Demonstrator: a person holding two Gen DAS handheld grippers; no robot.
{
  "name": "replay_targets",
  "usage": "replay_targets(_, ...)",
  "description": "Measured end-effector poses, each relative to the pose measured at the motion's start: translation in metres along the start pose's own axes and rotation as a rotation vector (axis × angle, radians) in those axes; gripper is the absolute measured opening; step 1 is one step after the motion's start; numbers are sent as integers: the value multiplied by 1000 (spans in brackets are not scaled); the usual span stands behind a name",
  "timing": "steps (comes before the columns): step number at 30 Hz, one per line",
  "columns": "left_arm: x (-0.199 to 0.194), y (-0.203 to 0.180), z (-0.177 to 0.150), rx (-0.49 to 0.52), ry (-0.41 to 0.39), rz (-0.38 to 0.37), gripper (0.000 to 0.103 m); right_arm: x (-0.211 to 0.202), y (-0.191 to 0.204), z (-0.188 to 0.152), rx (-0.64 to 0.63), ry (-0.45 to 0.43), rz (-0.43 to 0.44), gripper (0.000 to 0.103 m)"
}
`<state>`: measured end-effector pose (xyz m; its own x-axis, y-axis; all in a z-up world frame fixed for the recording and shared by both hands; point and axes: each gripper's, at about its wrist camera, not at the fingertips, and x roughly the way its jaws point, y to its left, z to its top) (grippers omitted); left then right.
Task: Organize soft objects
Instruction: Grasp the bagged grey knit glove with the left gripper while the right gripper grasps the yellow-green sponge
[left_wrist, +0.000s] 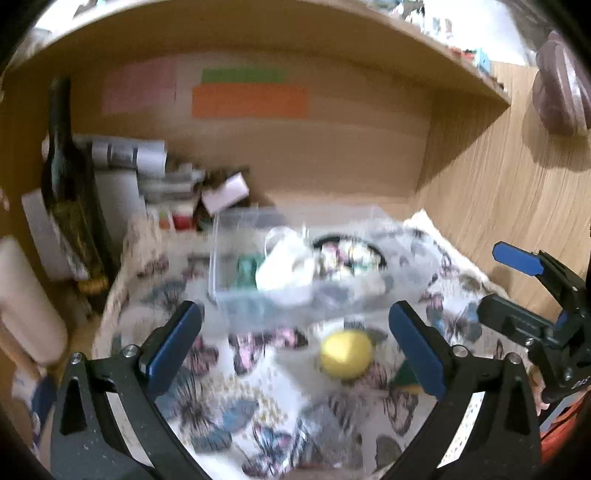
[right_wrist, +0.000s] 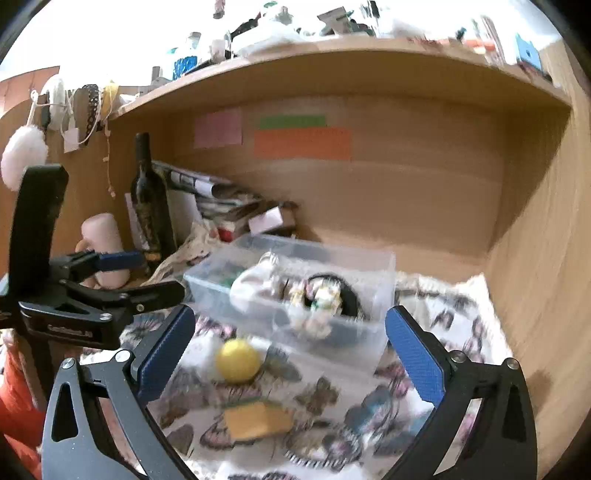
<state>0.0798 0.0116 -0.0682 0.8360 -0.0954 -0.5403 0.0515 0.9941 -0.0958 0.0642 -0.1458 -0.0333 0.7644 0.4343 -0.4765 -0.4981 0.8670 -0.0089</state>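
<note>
A yellow ball lies on the butterfly-print cloth in front of a clear plastic box. The ball also shows in the right wrist view, with a yellow sponge nearer the camera. The box holds a white soft item, a black ring and a patterned soft item. My left gripper is open and empty above the cloth, with the ball between its fingers. My right gripper is open and empty, short of the ball and the sponge.
A dark bottle, stacked papers and a pink cup stand at the back left of the wooden alcove. Wooden wall closes the right side. A cluttered shelf runs overhead. Each gripper shows in the other's view.
</note>
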Motion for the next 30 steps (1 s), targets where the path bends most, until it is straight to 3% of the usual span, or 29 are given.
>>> replay_targets(6,9,-4,-32,20,68,26,103,3,2,-27,41,55,2,103)
replay_targets(11,19,-9,-50,26,138,-8,103,13,0,-48,113,107,42,100)
replay_targets(17,25,-16,-68,45,171,-35,103,23,4,-60,116,165,75,69)
replay_targets(19,28,-17,-72,48,180,-31,101,26,4,-63,112,178,88,51)
replay_targets(20,29,-17,-74,45,184,-31,97,27,3,-63,110,182,91,46)
replay_targets(21,31,-16,-75,40,193,-36,84,29,3,-64,112,185,94,37)
replay_targets(22,33,-16,-75,36,210,-47,72,29,2,-64,118,182,95,36)
replay_targets(25,37,-10,-74,12,224,-74,52,25,-2,-62,130,159,94,33)
replay_targets(30,32,-8,-69,17,197,-70,40,13,-5,-50,124,108,78,32)
